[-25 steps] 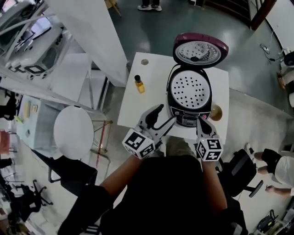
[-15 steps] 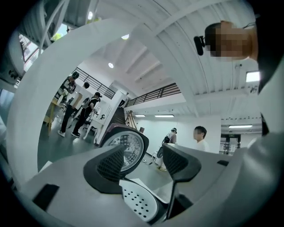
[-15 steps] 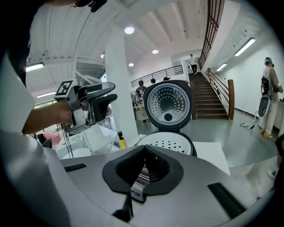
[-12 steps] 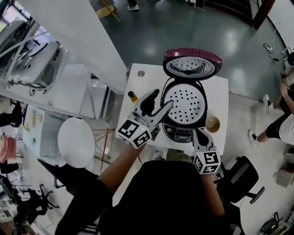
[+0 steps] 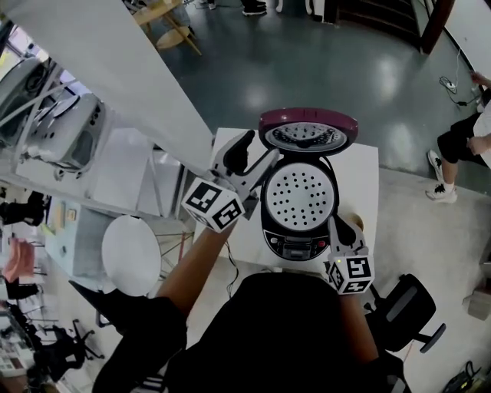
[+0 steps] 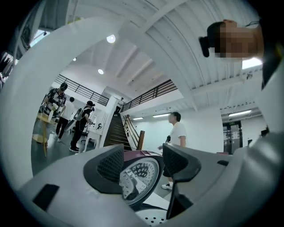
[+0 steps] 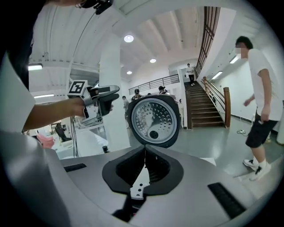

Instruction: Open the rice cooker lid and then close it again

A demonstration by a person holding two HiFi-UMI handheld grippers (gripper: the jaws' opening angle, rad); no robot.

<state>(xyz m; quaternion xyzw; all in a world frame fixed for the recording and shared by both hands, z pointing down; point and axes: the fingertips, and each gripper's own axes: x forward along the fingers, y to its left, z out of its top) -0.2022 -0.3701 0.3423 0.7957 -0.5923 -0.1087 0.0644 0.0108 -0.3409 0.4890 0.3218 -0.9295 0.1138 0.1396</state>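
Table (image 5: 367, 173) | 1 rice cooker (image 5: 298, 203) | 1 lid (image 5: 307, 132) up | left gripper (image 5: 258, 148) | right gripper (image 5: 343, 222)

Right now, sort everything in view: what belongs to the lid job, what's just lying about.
Job: rice cooker, its raised lid, open left gripper, shut right gripper.
Lying about: round white tabletop, black office chair, wooden chair, bystander.

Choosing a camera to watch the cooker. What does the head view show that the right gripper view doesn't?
Only the head view: the perforated tray inside the cooker and its control panel. Only the right gripper view: ceiling lights. Both: the raised lid and the left hand-held gripper, jaws apart, near it.
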